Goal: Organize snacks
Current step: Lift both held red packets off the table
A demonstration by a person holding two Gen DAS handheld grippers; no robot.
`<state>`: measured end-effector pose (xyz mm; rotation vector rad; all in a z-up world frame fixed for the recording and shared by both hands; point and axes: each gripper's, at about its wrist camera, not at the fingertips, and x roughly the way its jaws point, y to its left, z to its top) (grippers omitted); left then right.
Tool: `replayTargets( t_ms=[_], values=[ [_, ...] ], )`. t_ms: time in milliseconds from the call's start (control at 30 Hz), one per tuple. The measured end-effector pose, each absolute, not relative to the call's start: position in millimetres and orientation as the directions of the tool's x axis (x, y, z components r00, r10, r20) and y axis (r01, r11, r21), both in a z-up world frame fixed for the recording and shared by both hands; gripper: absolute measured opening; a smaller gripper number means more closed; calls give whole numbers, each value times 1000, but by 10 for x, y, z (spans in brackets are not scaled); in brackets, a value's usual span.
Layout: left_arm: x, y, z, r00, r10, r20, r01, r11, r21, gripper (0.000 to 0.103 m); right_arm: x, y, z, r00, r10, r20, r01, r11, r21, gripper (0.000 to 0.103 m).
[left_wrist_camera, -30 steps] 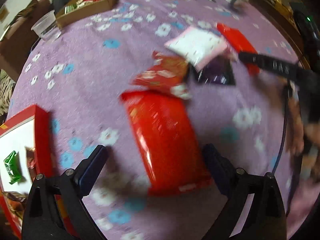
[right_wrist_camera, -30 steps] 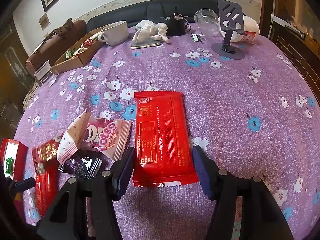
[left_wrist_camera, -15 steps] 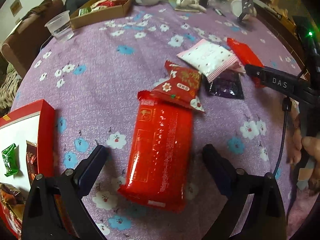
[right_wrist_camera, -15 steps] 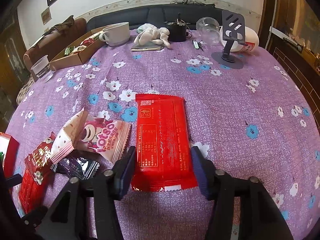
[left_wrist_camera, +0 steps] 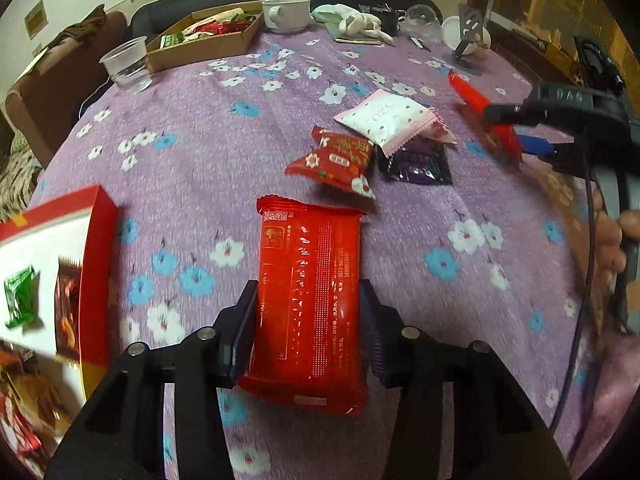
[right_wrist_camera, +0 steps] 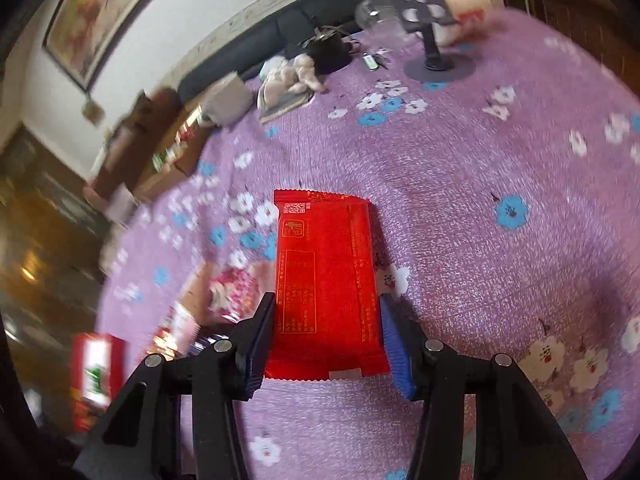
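Left gripper (left_wrist_camera: 308,320): jaws closing on a red snack packet (left_wrist_camera: 310,288), pads at its long edges. Right gripper (right_wrist_camera: 326,332): clasping a second red packet (right_wrist_camera: 326,276) likewise. Both likely light, slick, crushable; the white-and-pink pouch (left_wrist_camera: 386,120) at 1 o'clock awaits.

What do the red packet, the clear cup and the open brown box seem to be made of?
Red packet: glossy plastic film, probably; it shines, wrinkles, and has crimped ends.
Clear cup: thin see-through plastic, seemingly disposable.
Brown box: matte cardboard, by its dull tan walls.
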<state>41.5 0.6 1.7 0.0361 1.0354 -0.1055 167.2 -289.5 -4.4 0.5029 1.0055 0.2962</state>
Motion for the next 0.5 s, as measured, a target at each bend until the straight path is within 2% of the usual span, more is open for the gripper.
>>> replayTargets(
  t_ms=[233,267,300,400,500],
  values=[
    [52,69,101,540,-96,-836,89,994,-56,43,1624,-2992,131,527,604,-598,-63,730,681,51],
    [11,74,118,548,-94,-831,88,995,-55,29,1625,-2986,137,520,626,-581,-73,710,700,51],
    [-37,69,141,557,-88,-826,89,995,-46,24,1629,-2974,134,513,645,-567,-81,694,716,51],
    [-103,43,143,556,-109,-824,119,992,-50,25,1630,-2894,118,487,694,-531,-106,650,752,51],
    [-103,8,150,556,-75,-828,107,994,-18,26,1612,-2803,111,482,677,-557,-108,676,729,51]
  ],
)
